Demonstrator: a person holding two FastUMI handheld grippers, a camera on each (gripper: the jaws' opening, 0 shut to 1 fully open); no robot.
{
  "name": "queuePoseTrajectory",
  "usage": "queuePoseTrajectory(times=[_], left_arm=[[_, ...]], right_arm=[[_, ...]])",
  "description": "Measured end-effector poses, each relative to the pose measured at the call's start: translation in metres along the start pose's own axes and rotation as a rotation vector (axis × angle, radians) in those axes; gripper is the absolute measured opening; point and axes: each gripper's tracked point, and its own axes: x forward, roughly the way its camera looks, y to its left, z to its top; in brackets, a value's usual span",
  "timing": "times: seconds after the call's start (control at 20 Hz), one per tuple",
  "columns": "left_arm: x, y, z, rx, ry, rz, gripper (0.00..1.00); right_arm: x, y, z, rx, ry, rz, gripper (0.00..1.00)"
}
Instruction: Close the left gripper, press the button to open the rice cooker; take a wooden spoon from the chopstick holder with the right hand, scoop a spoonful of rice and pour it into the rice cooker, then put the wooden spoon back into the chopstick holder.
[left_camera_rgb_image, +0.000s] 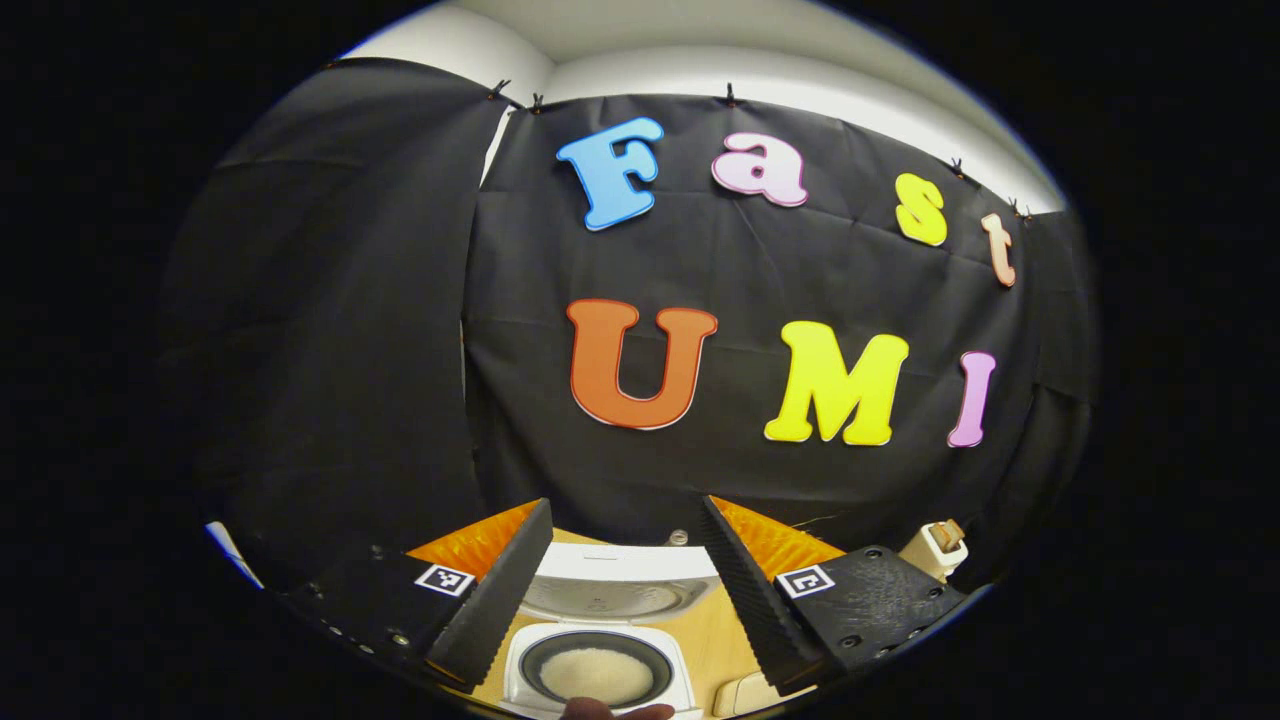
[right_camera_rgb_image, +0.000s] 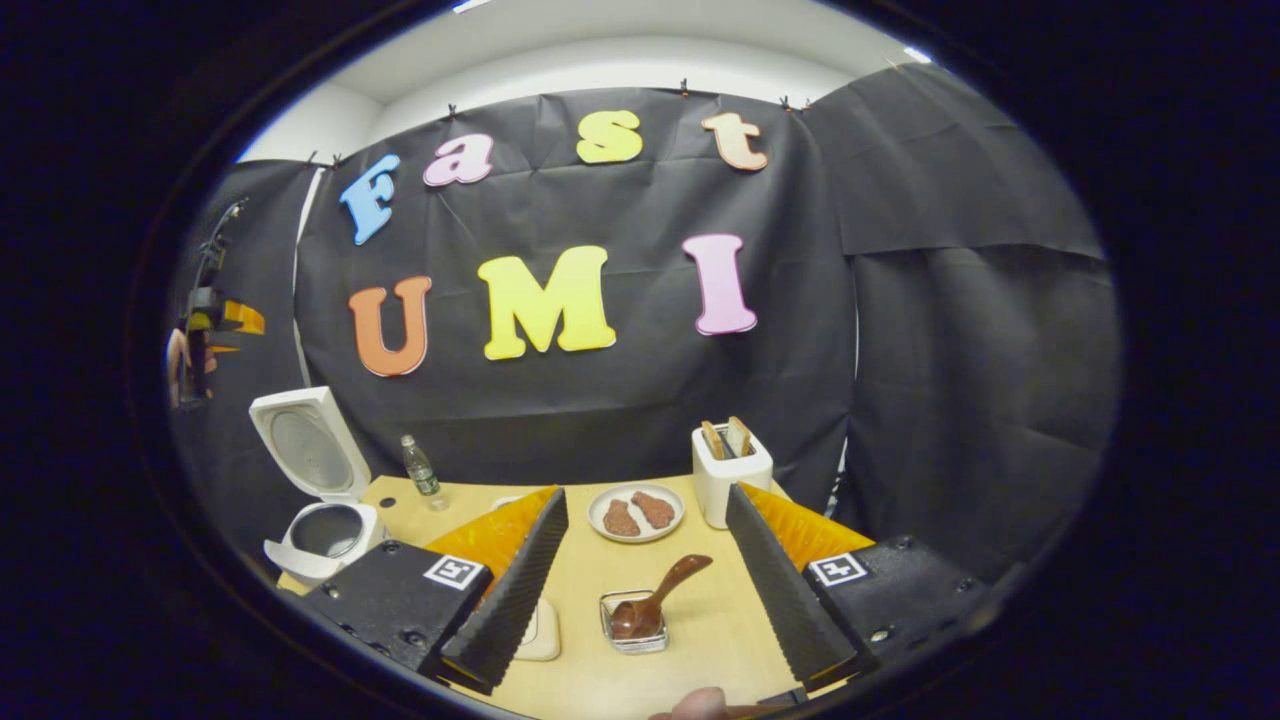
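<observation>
The wooden spoon stands bowl-down in the small chopstick holder near the tabletop's front edge, handle leaning up to the right; light, stiff, smooth, best pinched mid-handle; the right claw gapes wide, empty; the left claw likewise, above the open rice cooker.

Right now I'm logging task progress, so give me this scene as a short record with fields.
rice cooker: lid up, pot open
rice: in the cooker pot
wooden spoon: resting in the chopstick holder, handle leaning up to the right
left gripper: open, above the cooker
right gripper: open, holding nothing
plate: two brown pieces on it
toaster: beside the plate
bottle: near the cooker
</observation>
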Motion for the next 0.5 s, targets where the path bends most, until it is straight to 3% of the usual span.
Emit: queuePoseTrajectory(times=[0.5], left_arm=[[0.087, 0.018, -0.054, -0.066, 0.255, -0.023, 0.95]], right_arm=[[-0.037, -0.007, -0.018, -0.013, 0.042, -0.046, 0.99]])
